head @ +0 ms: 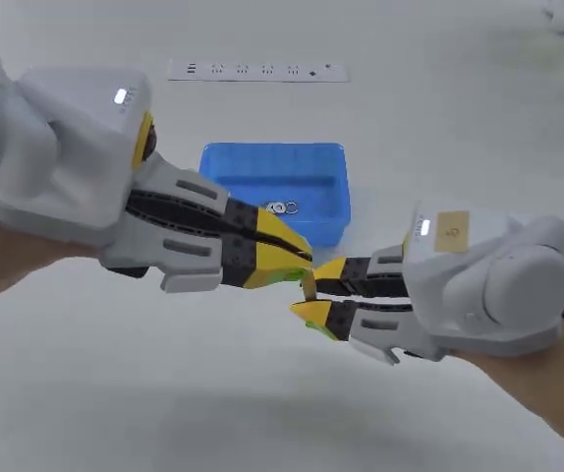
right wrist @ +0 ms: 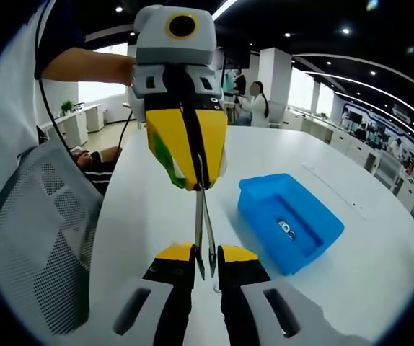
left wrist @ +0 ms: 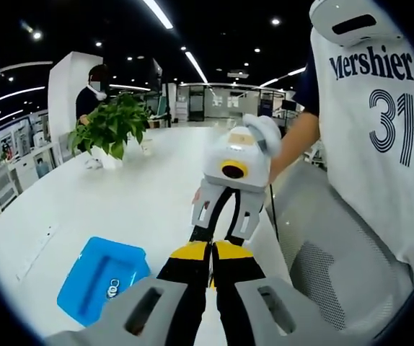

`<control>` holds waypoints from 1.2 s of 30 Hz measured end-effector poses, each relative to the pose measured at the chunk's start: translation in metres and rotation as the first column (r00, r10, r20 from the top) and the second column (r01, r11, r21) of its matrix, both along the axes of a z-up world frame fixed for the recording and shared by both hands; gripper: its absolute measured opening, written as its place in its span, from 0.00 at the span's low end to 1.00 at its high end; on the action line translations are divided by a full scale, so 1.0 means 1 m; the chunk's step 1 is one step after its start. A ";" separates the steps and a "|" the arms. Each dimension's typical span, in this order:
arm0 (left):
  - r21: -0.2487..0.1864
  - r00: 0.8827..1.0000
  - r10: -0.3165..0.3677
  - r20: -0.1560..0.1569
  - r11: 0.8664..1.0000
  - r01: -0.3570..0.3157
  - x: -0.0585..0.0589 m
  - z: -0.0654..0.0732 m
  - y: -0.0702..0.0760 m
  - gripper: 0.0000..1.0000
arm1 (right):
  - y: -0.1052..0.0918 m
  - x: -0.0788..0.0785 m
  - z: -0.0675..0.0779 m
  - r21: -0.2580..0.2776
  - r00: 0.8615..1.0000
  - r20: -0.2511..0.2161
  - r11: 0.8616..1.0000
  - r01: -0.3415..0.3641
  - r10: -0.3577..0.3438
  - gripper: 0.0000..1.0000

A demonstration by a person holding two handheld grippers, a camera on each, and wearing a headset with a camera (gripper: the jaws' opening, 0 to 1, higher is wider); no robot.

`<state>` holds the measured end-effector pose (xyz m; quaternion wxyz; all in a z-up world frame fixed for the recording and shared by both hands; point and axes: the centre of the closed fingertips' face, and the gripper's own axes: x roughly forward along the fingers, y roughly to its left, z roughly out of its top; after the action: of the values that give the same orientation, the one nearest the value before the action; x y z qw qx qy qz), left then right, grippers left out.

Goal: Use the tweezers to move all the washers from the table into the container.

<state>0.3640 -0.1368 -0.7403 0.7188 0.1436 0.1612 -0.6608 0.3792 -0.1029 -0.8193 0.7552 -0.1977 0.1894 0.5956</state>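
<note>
Few washers (head: 282,207), small and slippery, lie in the far blue container (head: 333,177). Tweezers (right wrist: 203,223) are thin and springy, so pinch mid-leg. Left gripper (head: 302,260) is clenched on their butt end. Right gripper (right wrist: 207,261) straddles the legs; can't tell if it's squeezing.

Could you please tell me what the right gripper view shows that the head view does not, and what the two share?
Right gripper view: the tweezers at full length, clamped in the left gripper and reaching down between the right gripper's jaws; also a mesh chair beside the table. Head view: the right gripper's white body with the person's forearm behind it. Both: the blue container with washers inside, on the white table, and the two grippers meeting tip to tip.
</note>
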 end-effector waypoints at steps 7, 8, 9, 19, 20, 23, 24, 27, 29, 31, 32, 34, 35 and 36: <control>0.043 0.999 -0.040 0.016 0.998 0.039 0.006 -0.005 -0.007 0.05 | -0.003 0.007 -0.004 -0.020 1.000 0.016 1.000 0.014 -0.014 0.13; 0.051 0.999 -0.046 0.016 0.998 0.045 0.006 -0.007 -0.009 0.05 | -0.004 0.007 -0.006 -0.023 1.000 0.012 1.000 0.016 -0.016 0.13; 0.054 0.999 -0.051 0.016 0.997 0.050 0.006 -0.008 -0.010 0.05 | -0.005 0.008 -0.007 -0.023 1.000 0.012 1.000 0.017 -0.017 0.13; 0.071 0.998 -0.059 0.001 0.996 0.058 0.010 -0.021 -0.010 0.05 | -0.007 0.009 -0.020 -0.026 0.999 -0.018 0.999 0.030 -0.031 0.13; 0.071 0.998 -0.057 -0.001 0.996 0.057 0.011 -0.023 -0.009 0.05 | -0.007 0.010 -0.021 -0.026 0.999 -0.018 0.999 0.031 -0.032 0.13; 0.069 0.999 -0.054 -0.005 0.996 0.055 0.013 -0.026 -0.007 0.05 | -0.007 0.012 -0.024 -0.029 0.999 -0.024 0.999 0.029 -0.029 0.13; 0.069 0.999 -0.053 -0.005 0.996 0.053 0.014 -0.027 -0.006 0.05 | -0.007 0.012 -0.024 -0.030 0.999 -0.023 0.999 0.029 -0.030 0.13; 0.068 0.999 -0.051 -0.010 0.996 0.051 0.018 -0.029 -0.005 0.05 | -0.007 0.015 -0.026 -0.029 0.999 -0.031 0.999 0.029 -0.030 0.13; 0.068 0.999 -0.050 -0.014 0.996 0.051 0.019 -0.031 -0.004 0.05 | -0.006 0.015 -0.027 -0.032 0.999 -0.034 0.999 0.024 -0.026 0.13; 0.068 0.998 -0.052 -0.020 0.996 0.053 0.019 -0.033 -0.003 0.05 | -0.006 0.015 -0.029 -0.034 0.999 -0.037 0.999 0.023 -0.024 0.13; 0.069 0.998 -0.051 -0.020 0.996 0.053 0.020 -0.034 -0.003 0.05 | -0.005 0.015 -0.029 -0.033 0.999 -0.040 0.999 0.023 -0.024 0.13; 0.069 0.998 -0.054 -0.025 0.996 0.055 0.020 -0.035 -0.002 0.05 | -0.005 0.015 -0.030 -0.032 0.999 -0.043 0.999 0.022 -0.024 0.13; 0.070 0.998 -0.054 -0.025 0.996 0.055 0.020 -0.036 -0.002 0.05 | -0.005 0.015 -0.030 -0.032 0.999 -0.043 0.999 0.021 -0.022 0.13; 0.070 0.998 -0.055 -0.029 0.996 0.057 0.020 -0.036 -0.002 0.05 | -0.005 0.015 -0.030 -0.032 0.999 -0.044 0.999 0.021 -0.022 0.13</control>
<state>0.3840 -0.1390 -0.7765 0.6922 0.1645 0.1903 -0.6764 0.3938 -0.1076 -0.8494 0.7539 -0.1943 0.2177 0.5886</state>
